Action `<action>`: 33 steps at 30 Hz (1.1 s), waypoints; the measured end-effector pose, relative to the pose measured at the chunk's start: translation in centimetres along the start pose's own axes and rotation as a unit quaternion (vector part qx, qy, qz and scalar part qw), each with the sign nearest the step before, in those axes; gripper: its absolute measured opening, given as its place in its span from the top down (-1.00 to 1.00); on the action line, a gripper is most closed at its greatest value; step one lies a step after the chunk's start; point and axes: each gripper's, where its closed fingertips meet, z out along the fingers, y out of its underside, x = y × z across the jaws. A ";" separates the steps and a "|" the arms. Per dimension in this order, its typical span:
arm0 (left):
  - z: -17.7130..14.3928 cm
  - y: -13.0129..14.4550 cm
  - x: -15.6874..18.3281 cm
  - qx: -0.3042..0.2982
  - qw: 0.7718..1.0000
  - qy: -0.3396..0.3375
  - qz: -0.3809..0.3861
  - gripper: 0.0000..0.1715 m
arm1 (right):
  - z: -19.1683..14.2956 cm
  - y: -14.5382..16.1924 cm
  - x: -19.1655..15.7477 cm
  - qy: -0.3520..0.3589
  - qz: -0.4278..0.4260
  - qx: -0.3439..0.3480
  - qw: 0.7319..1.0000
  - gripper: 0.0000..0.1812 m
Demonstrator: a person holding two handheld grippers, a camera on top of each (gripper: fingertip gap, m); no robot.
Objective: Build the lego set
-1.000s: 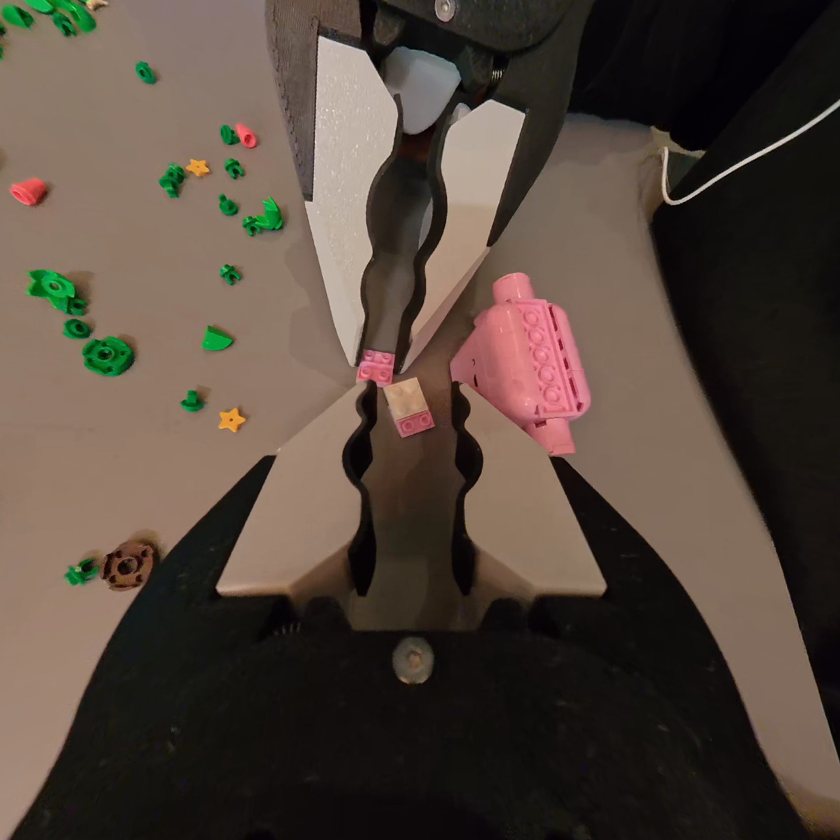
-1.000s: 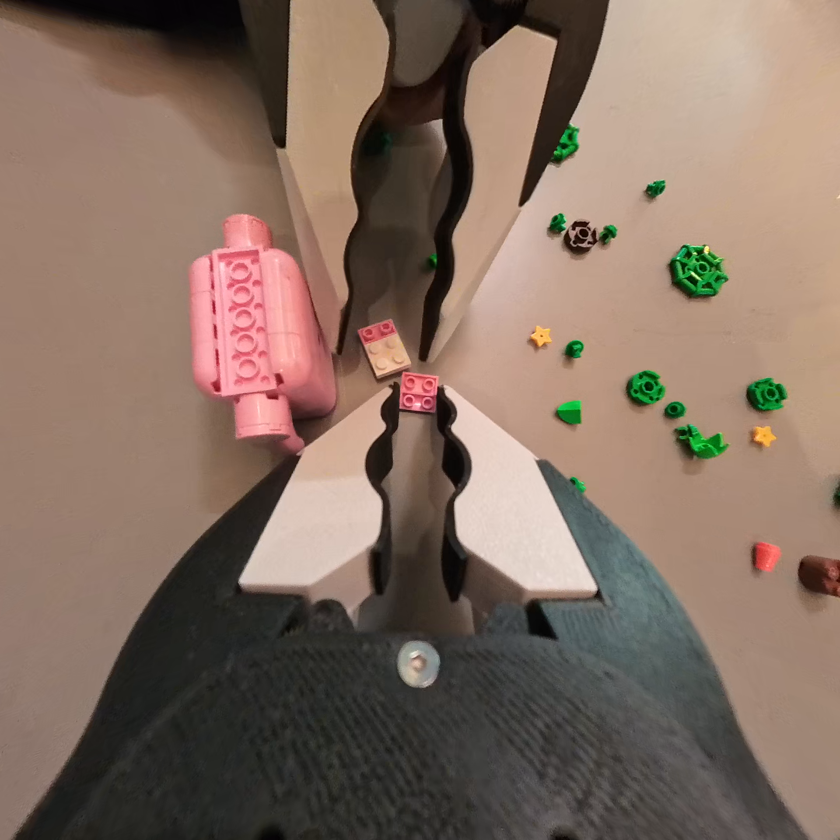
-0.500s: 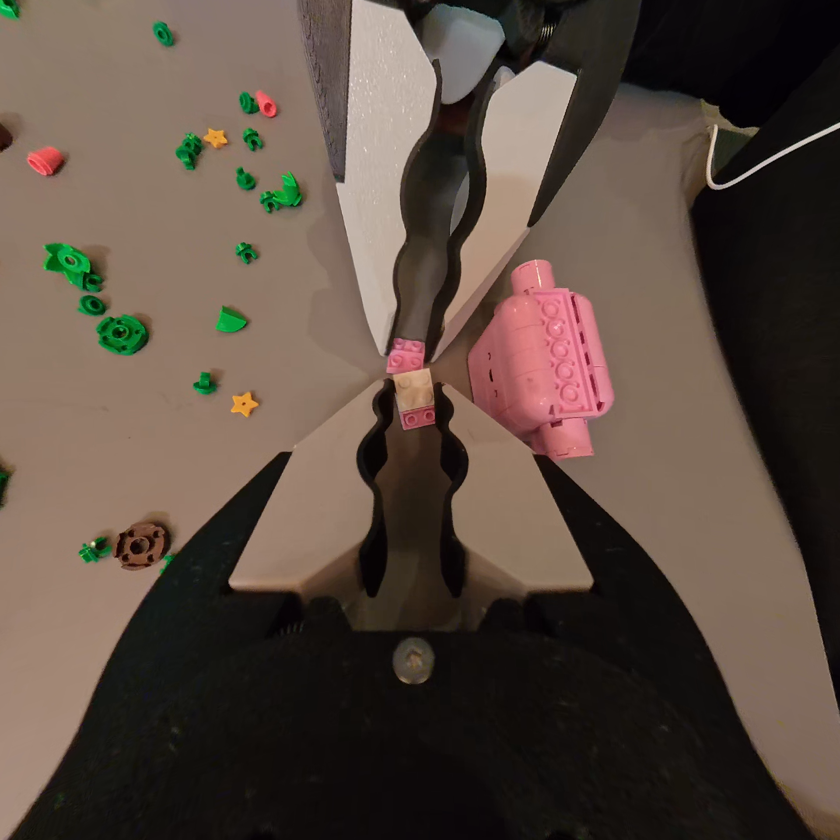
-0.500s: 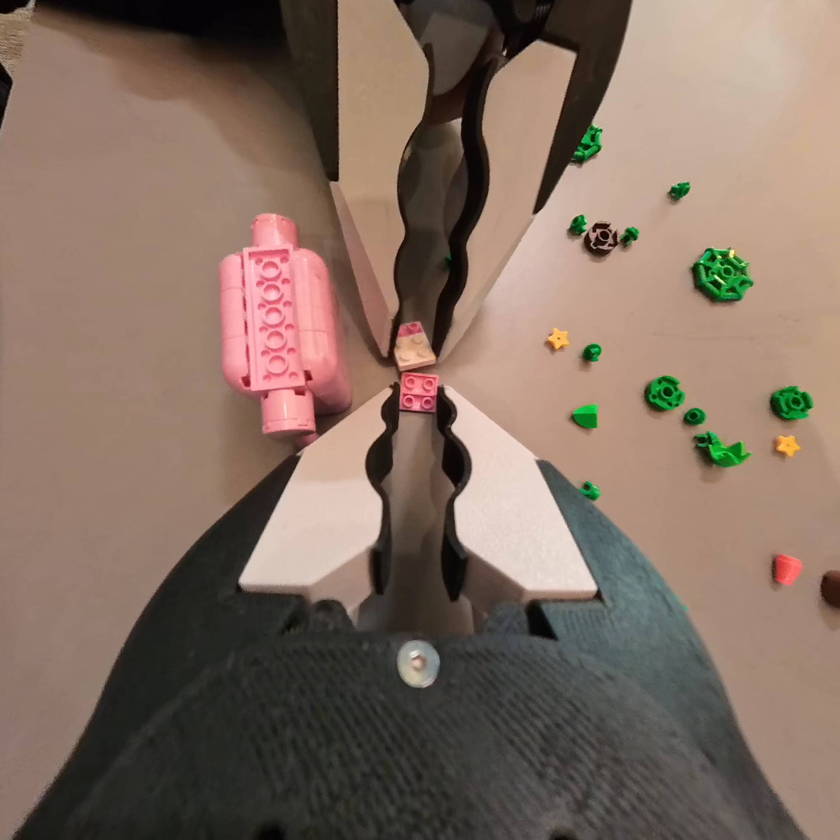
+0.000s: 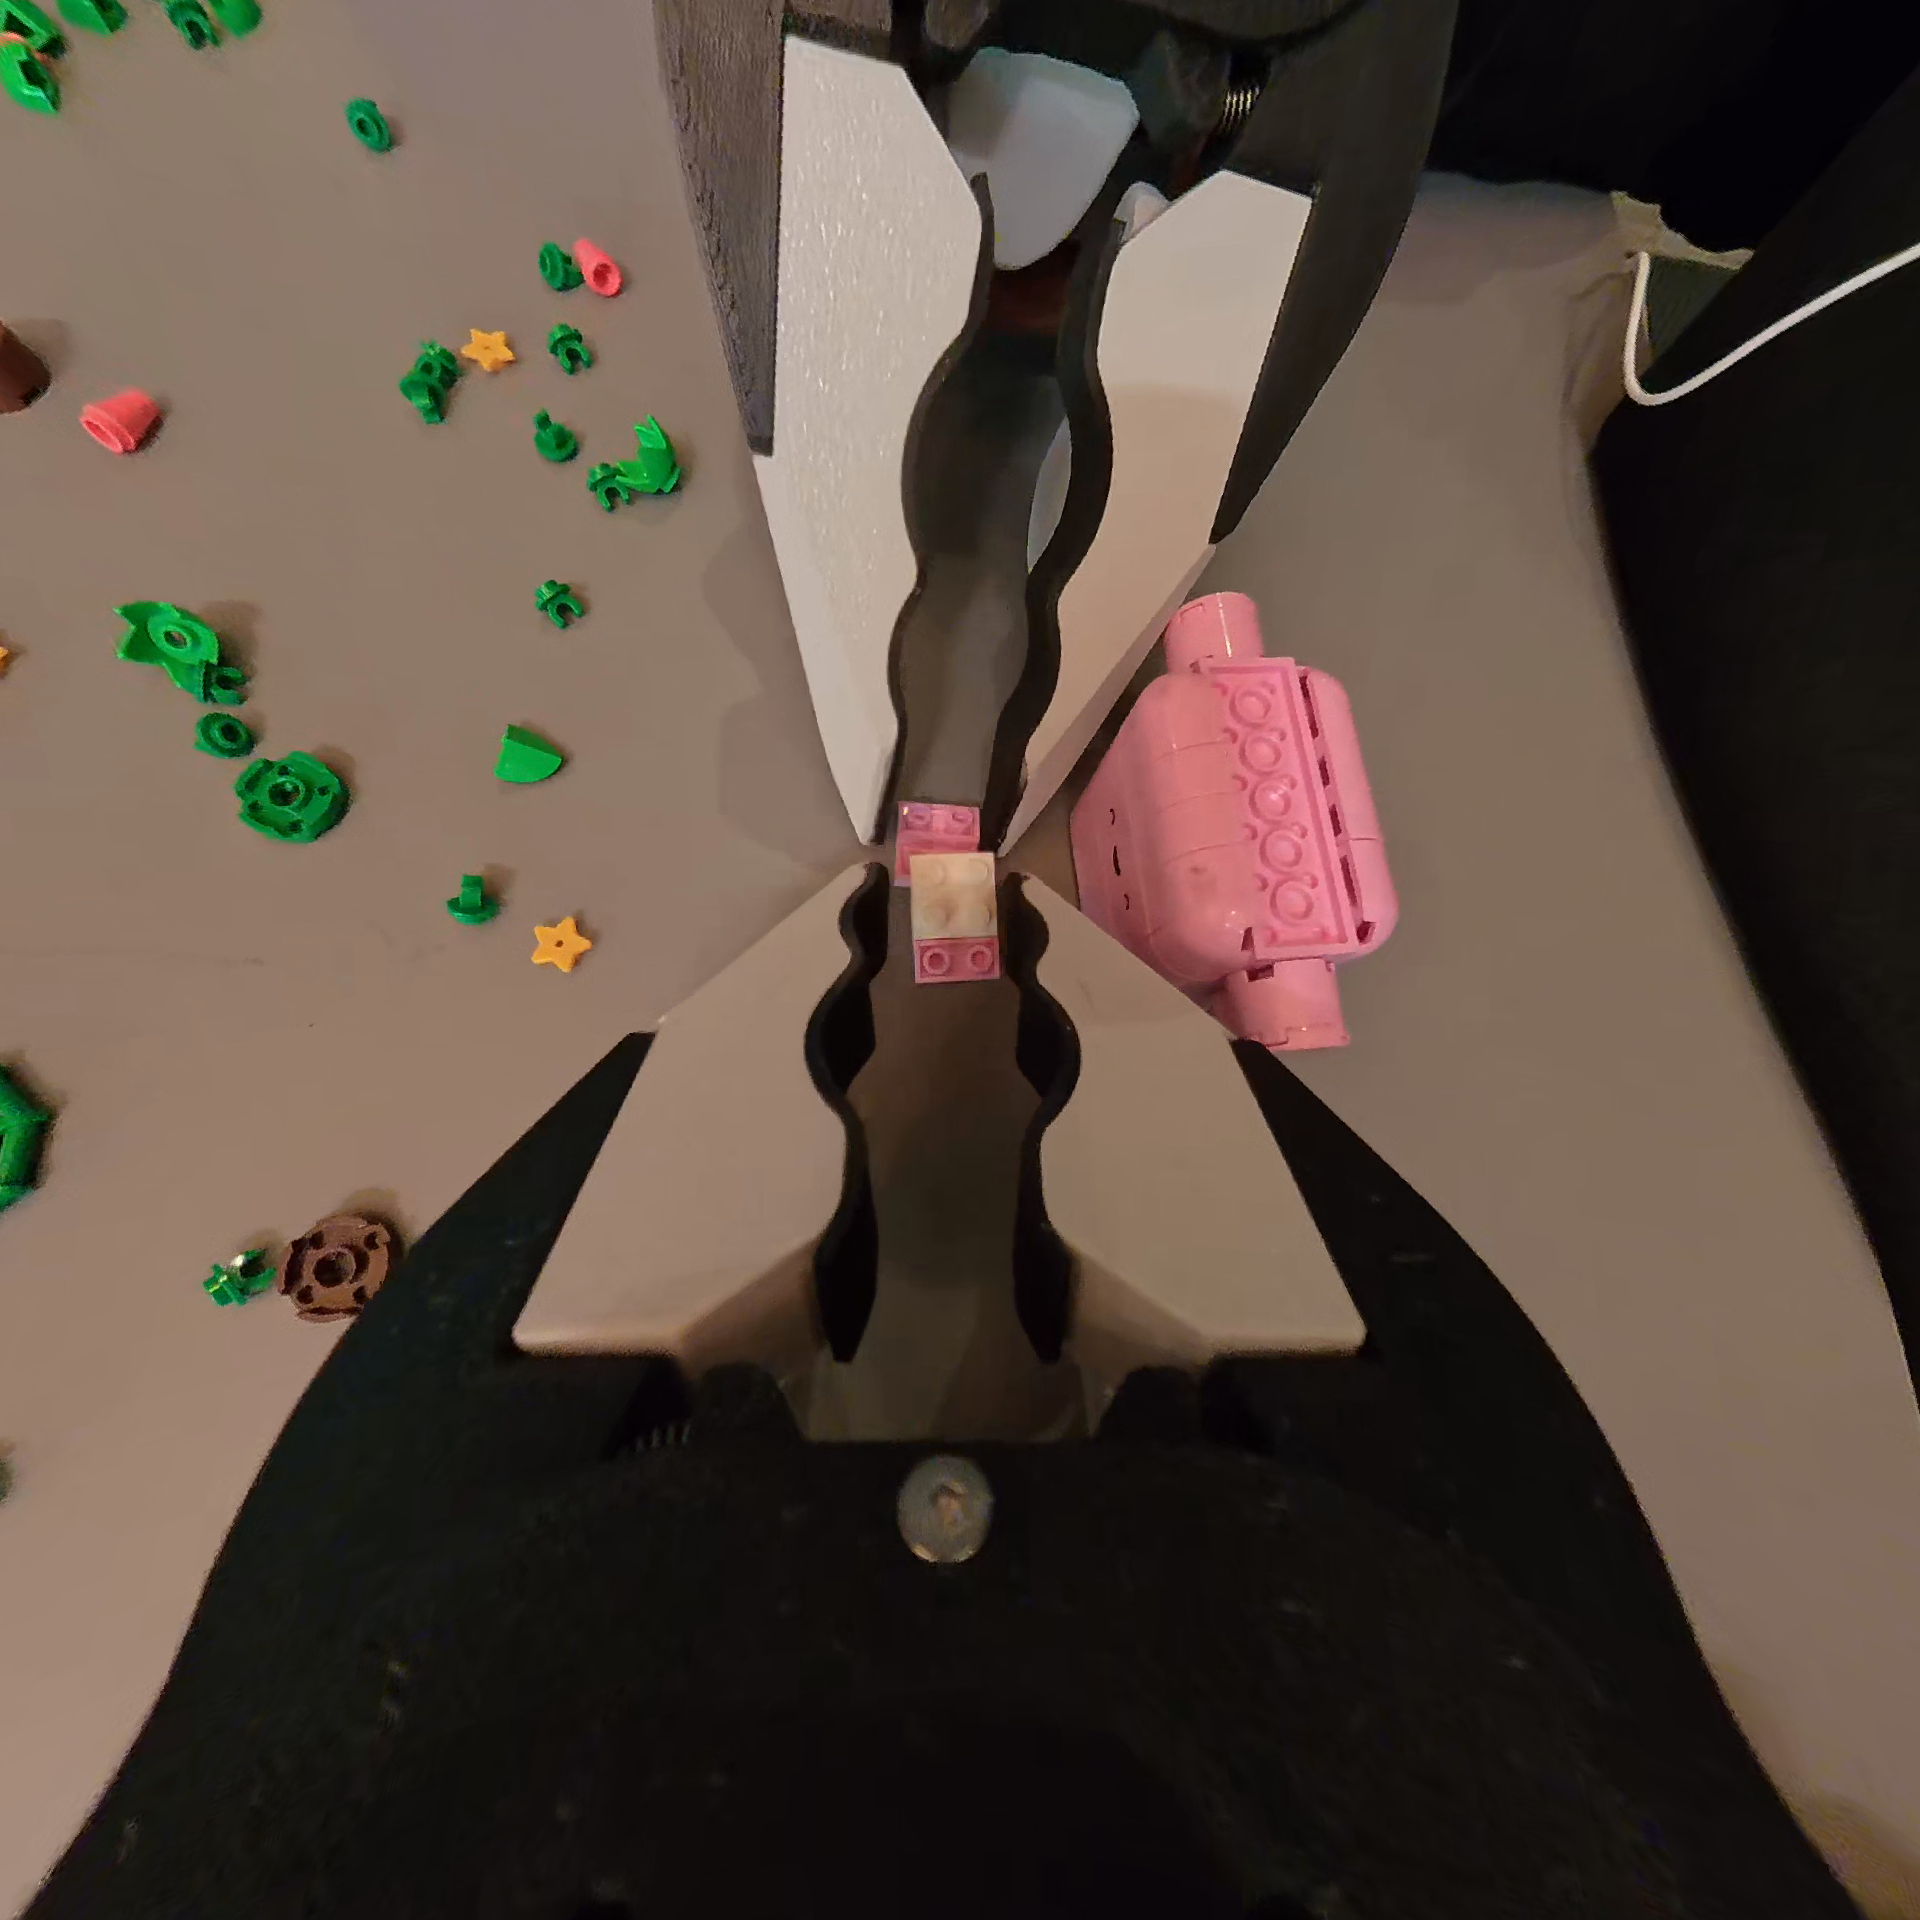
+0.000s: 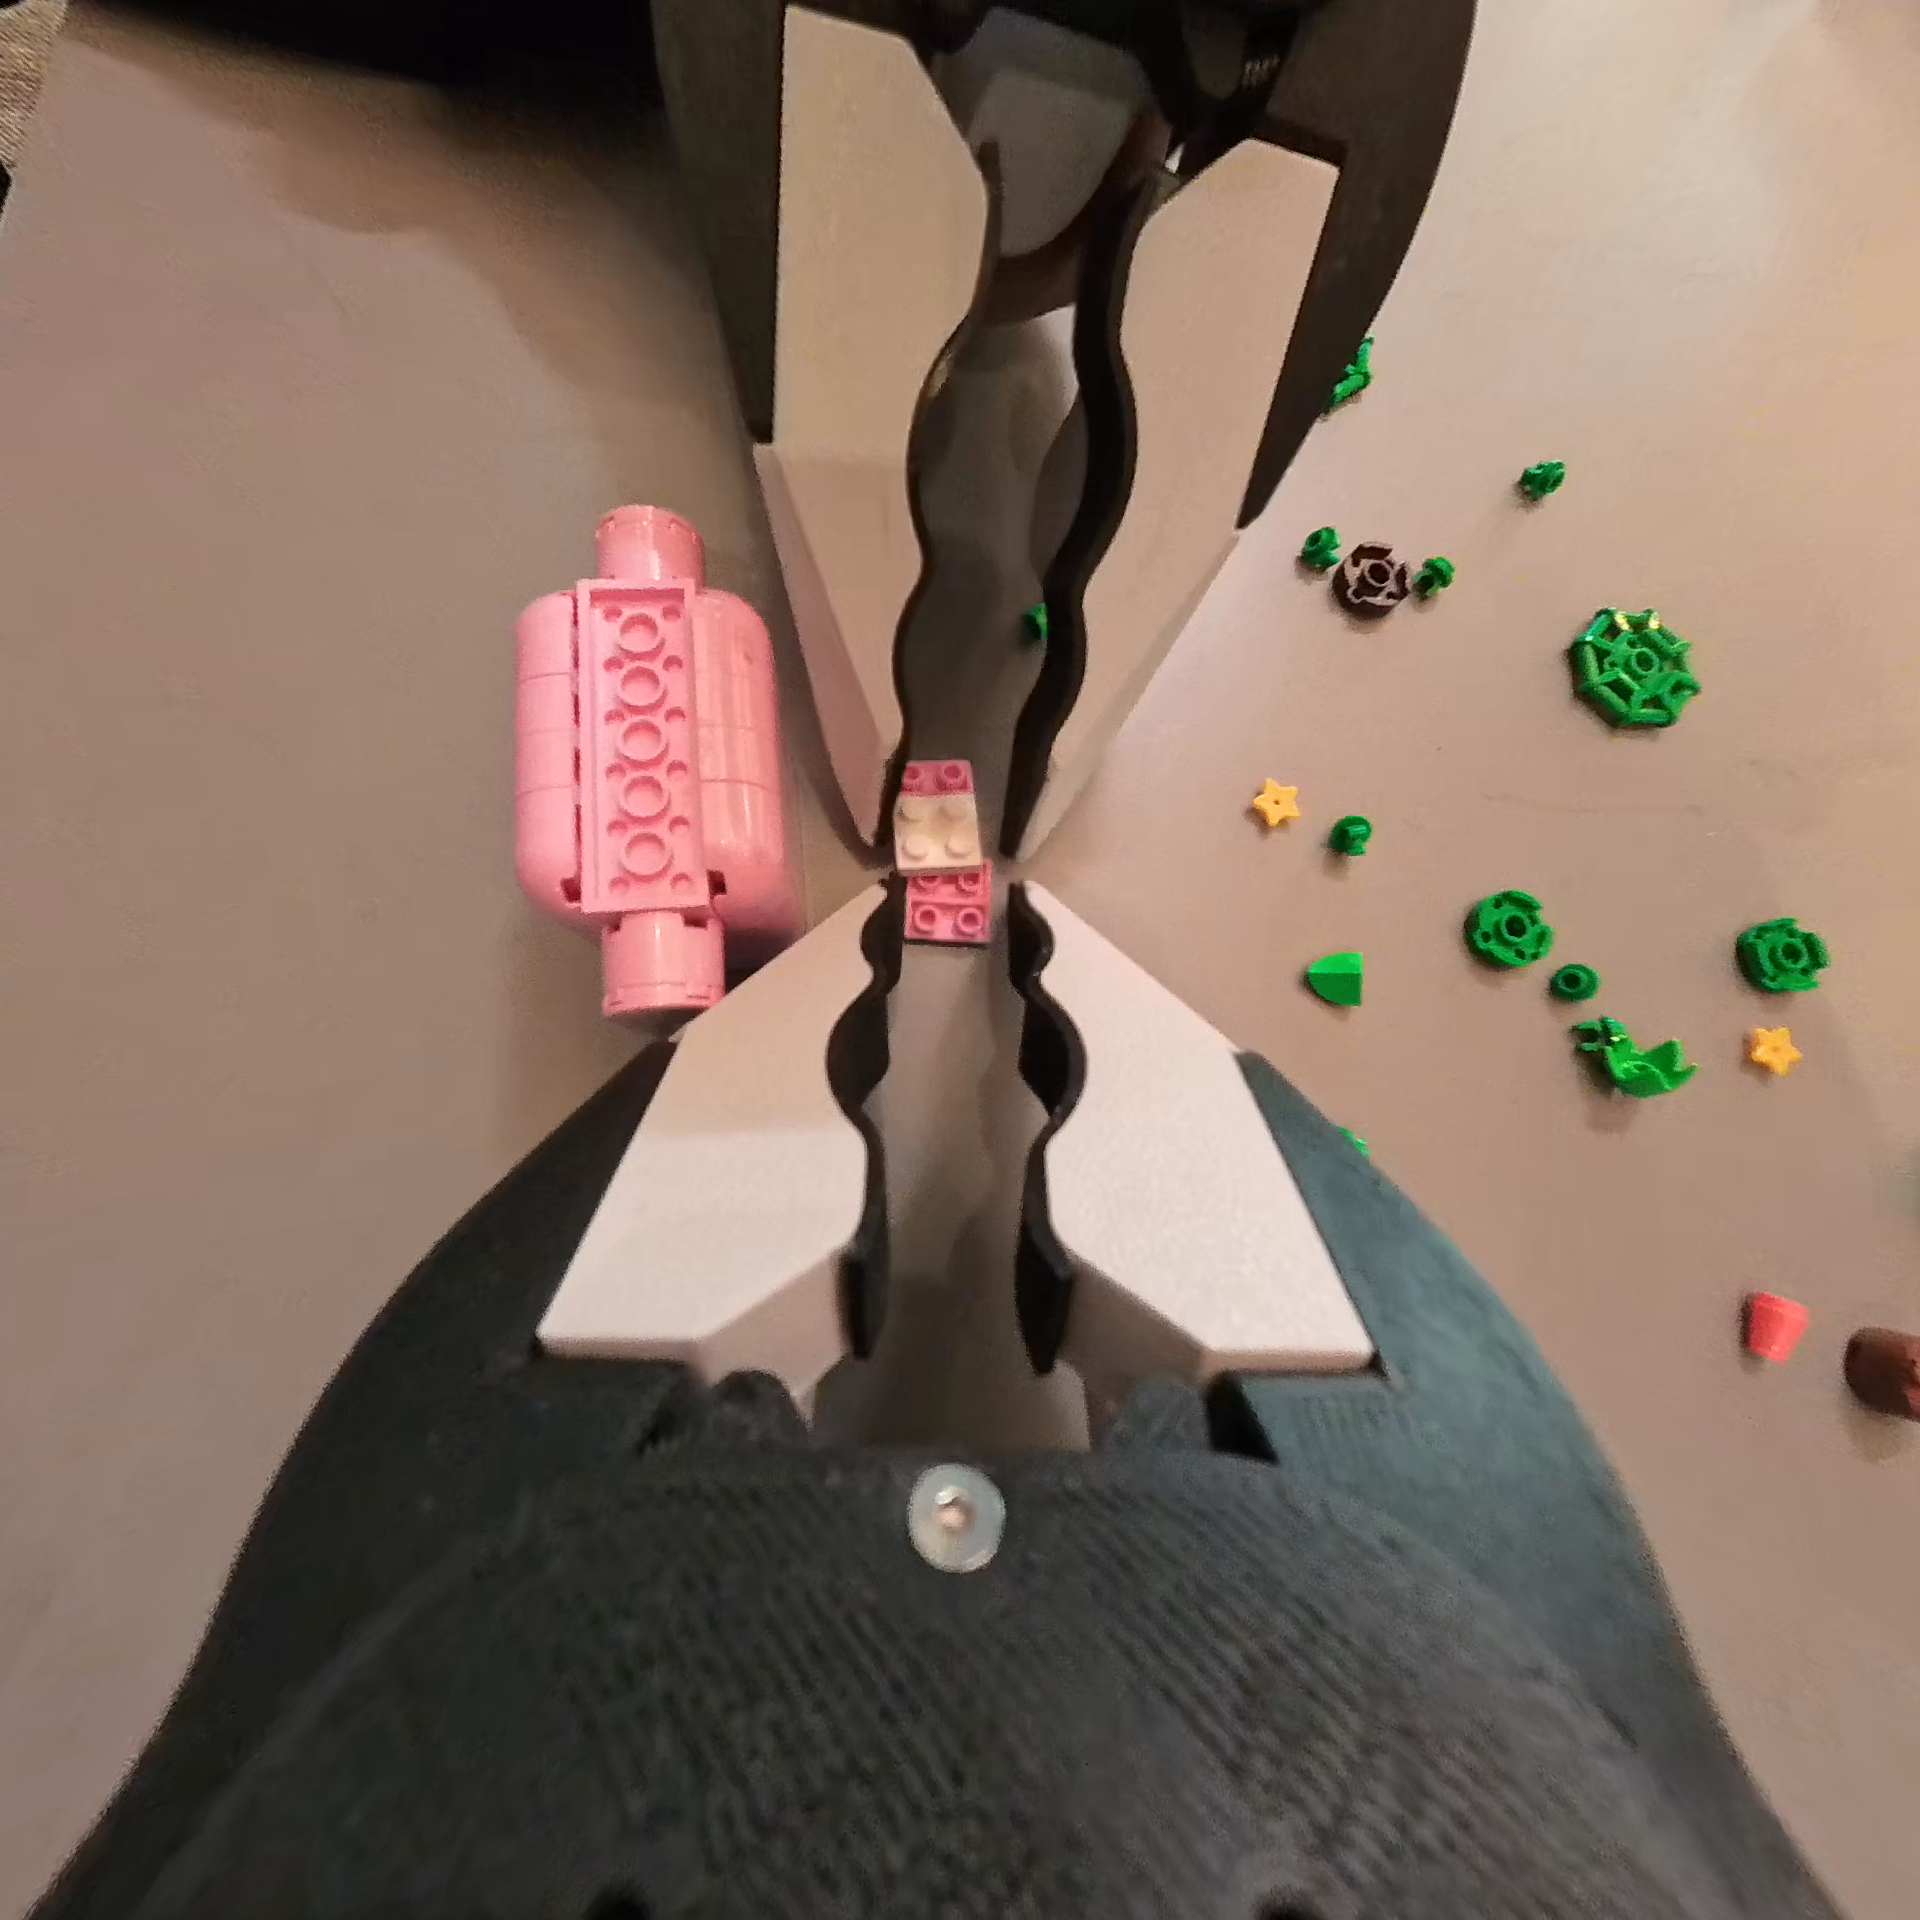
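The tan and pink piece (image 5: 954, 916) sits in the middle of the table (image 5: 312, 1039), between the tips of the left gripper (image 5: 948, 894). It is a tan brick on a pink plate, studs up. The left fingers (image 5: 748, 1122) are close together, one on each side of it, and seem to pinch it, though the touch is hard to see. Right at its far end is the small pink plate (image 5: 937, 828), held tight at the tips of the right gripper (image 5: 940, 821). The two pieces touch end to end.

From the right wrist view the same pair is turned round. Here the pink plate (image 6: 947, 906) is near and the tan piece (image 6: 938, 821) is far. This view shows the plate's four studs well, and the tan brick seems to lie a little over its far edge. The right gripper (image 6: 945, 914) has its tips snug at the plate's sides. The left gripper (image 6: 940, 831) comes in from the top.

Beside the tips lies the big pink body (image 5: 1236, 821), on its side. The right view shows its long studded strip (image 6: 636, 748) straight on.

Small green bits (image 5: 291, 795), yellow stars (image 5: 561, 943), a red cone (image 5: 120, 421) and a brown round piece (image 5: 332, 1268) are spread over the table. Only the left view shows a white cord (image 5: 1745, 343) on dark cloth.
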 end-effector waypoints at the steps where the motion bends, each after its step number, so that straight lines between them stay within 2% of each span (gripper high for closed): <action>1: 0.0 0.0 0.0 -0.001 1.000 -0.002 0.001 0.77 | 0.0 0.0 0.0 0.001 -0.001 -0.001 1.000 0.78; 7: -0.2 0.0 0.0 0.005 1.000 0.000 -0.005 0.77 | -0.4 0.4 0.2 -0.003 0.004 -0.009 1.000 0.73; 14: -0.4 -0.2 -0.1 0.012 1.000 -0.001 -0.009 0.87 | -0.1 0.1 -0.3 -0.016 0.007 0.000 1.000 0.84; 33: -0.2 -0.2 0.1 0.010 1.000 -0.004 0.005 1.00 | 0.0 0.0 -0.6 -0.022 0.002 0.004 1.000 0.84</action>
